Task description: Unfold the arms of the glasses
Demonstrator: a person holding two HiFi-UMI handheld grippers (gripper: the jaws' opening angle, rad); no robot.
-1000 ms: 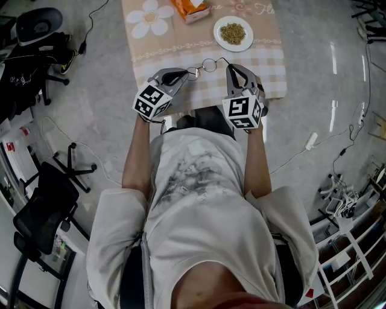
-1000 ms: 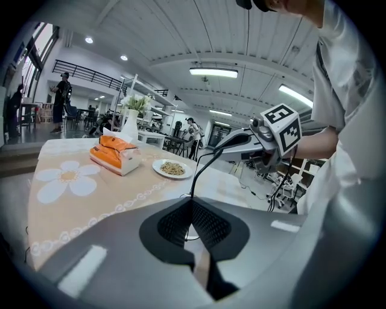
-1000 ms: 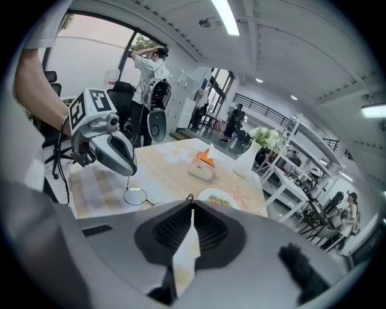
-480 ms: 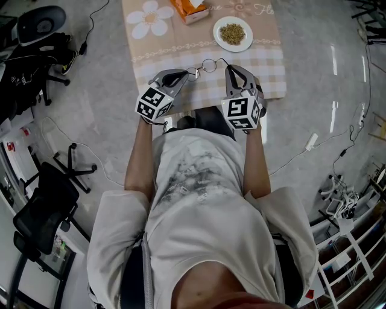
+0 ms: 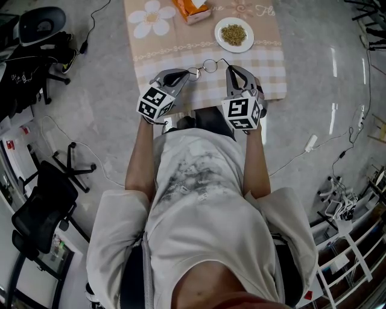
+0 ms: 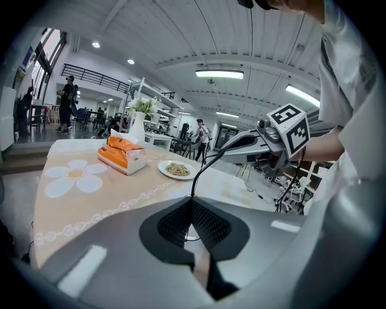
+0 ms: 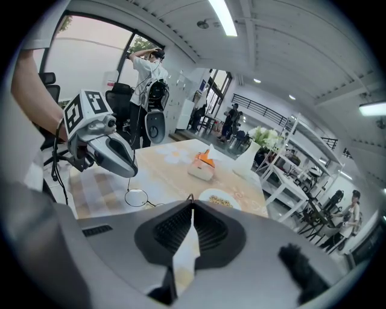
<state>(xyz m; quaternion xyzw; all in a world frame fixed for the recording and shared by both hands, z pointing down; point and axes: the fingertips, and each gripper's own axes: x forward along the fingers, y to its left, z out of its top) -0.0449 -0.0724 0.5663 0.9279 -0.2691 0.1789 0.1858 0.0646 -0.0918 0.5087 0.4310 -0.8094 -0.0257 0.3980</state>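
Note:
Thin wire-framed glasses (image 5: 208, 64) with round lenses hang just above the near part of the checked tablecloth (image 5: 265, 66). My left gripper (image 5: 188, 73) is shut on the frame at the left lens. From its closed tips (image 6: 192, 201) one black arm (image 6: 202, 169) curves up toward the other gripper. My right gripper (image 5: 230, 66) is shut on the far end of that arm, and only the arm's tip pokes out of its jaws (image 7: 191, 205). In the right gripper view one lens (image 7: 136, 197) hangs below the left gripper's fingers (image 7: 120, 158).
A white plate of grains (image 5: 234, 34) and an orange tissue box (image 5: 192, 8) sit farther back on the cloth. A white vase (image 6: 137, 124) stands beyond them. Office chairs (image 5: 42, 205) and cables lie on the floor to the left. People stand in the background.

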